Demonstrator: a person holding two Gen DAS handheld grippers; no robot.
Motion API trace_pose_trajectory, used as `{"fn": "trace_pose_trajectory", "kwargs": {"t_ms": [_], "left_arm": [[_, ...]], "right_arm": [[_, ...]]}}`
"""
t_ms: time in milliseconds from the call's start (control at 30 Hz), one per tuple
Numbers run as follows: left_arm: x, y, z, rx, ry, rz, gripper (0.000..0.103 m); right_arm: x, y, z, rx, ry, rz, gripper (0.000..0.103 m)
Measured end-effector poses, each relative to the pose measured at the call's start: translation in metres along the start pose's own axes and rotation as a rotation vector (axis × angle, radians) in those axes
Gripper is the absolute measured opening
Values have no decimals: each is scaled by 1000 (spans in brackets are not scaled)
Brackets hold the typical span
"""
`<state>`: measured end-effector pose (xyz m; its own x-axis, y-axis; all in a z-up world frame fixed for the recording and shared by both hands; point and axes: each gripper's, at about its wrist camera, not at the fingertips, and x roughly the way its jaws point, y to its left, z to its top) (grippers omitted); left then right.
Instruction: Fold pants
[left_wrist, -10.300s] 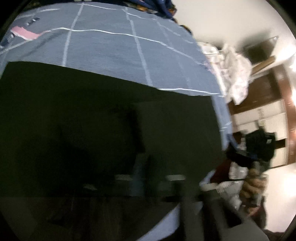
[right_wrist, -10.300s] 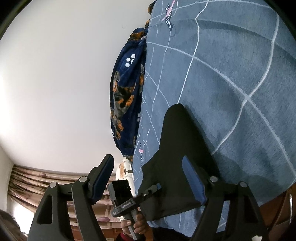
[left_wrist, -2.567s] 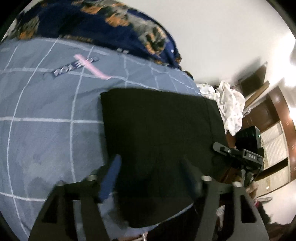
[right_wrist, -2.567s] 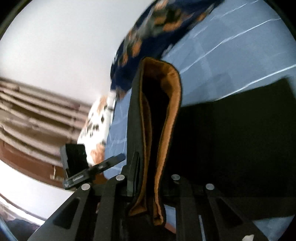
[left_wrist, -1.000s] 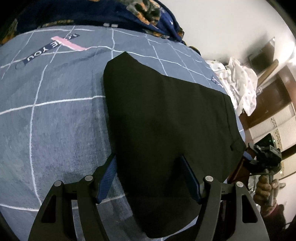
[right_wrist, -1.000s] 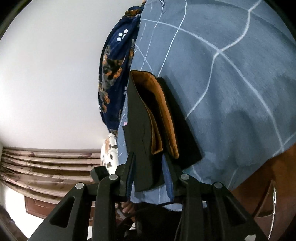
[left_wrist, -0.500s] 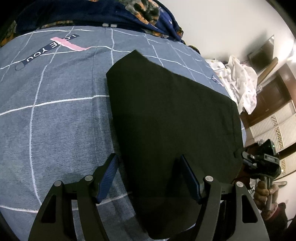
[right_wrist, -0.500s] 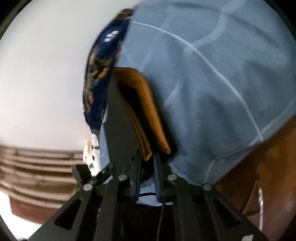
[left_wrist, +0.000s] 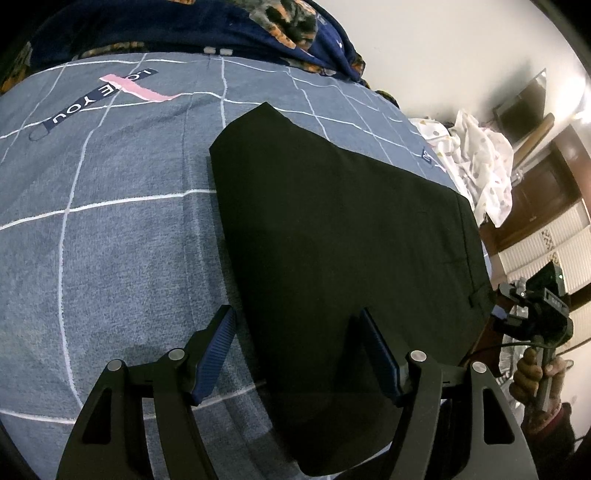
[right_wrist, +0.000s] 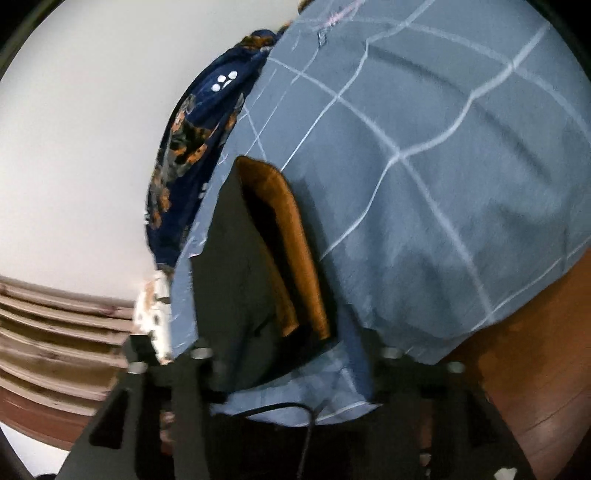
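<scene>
While angled down over the folded pants (left_wrist: 343, 258), left gripper (left_wrist: 299, 354) spread, right gripper (right_wrist: 291, 369) just opening, pants between.

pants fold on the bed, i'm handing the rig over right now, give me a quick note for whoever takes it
Left hand-held gripper: open, nothing held, above the near edge of the black pants.
Right hand-held gripper: jaws have just been opening and now stand apart, with the waist end of the pants between them, orange-brown lining showing. The picture is blurred, so contact is unclear.
Pants: folded flat on the blue-grey checked bedsheet, near the bed's edge.
Done: the folds that made the compact stack.
Left: probably draw both grippers clear, and perhaps square up the waist end where layers gape.
</scene>
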<state>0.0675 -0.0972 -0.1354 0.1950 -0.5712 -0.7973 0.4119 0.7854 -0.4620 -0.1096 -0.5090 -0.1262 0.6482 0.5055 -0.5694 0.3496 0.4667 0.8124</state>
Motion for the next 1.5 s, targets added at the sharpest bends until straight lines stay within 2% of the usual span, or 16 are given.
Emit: {"fn": "trace_pose_trajectory", "kwargs": {"t_ms": [133, 167, 200, 233, 300, 467, 567, 633, 867, 933, 1000, 1100, 1167, 1267, 1333, 1500], "left_arm": [[-1, 1, -1, 1, 2, 1, 70], [0, 1, -1, 0, 3, 1, 70], [0, 1, -1, 0, 3, 0, 70], [0, 1, -1, -1, 2, -1, 70], [0, 1, -2, -3, 1, -4, 71], [-1, 1, -2, -9, 2, -12, 71], [-1, 3, -1, -26, 3, -20, 71], [-1, 2, -1, -23, 6, -17, 71], [-1, 2, -2, -18, 10, -19, 71], [-1, 4, -2, -18, 11, -23, 71], [-1, 5, -1, -19, 13, -28, 71], [-4, 9, -1, -22, 27, -43, 71], [-5, 15, -1, -29, 38, -76, 71], [-8, 25, -1, -50, 48, -144, 71], [-8, 31, -1, -61, 75, -207, 71], [3, 35, -7, -85, 213, -420, 71]], "right_arm": [[11, -7, 5, 41, 31, 45, 50], [14, -8, 5, 45, 43, 61, 46], [17, -6, 4, 44, 53, 66, 29], [19, -4, 3, 28, 57, 56, 23], [18, 1, 2, 6, 50, 64, 22], [16, 10, 4, -2, 33, 191, 19], [25, -4, 7, -7, 50, 82, 18], [30, -21, 8, 46, 64, 89, 16], [26, -5, 12, -16, 55, 66, 24], [27, 0, 12, -36, 48, 34, 29], [28, 0, 14, -51, 43, 1, 44], [30, -2, 17, -72, 42, -11, 46], [34, -2, 19, -87, 59, -9, 46], [46, -7, 22, -52, 117, 85, 46], [52, -2, 21, -88, 134, 98, 47], [55, -2, 23, -100, 149, 138, 49]]}}
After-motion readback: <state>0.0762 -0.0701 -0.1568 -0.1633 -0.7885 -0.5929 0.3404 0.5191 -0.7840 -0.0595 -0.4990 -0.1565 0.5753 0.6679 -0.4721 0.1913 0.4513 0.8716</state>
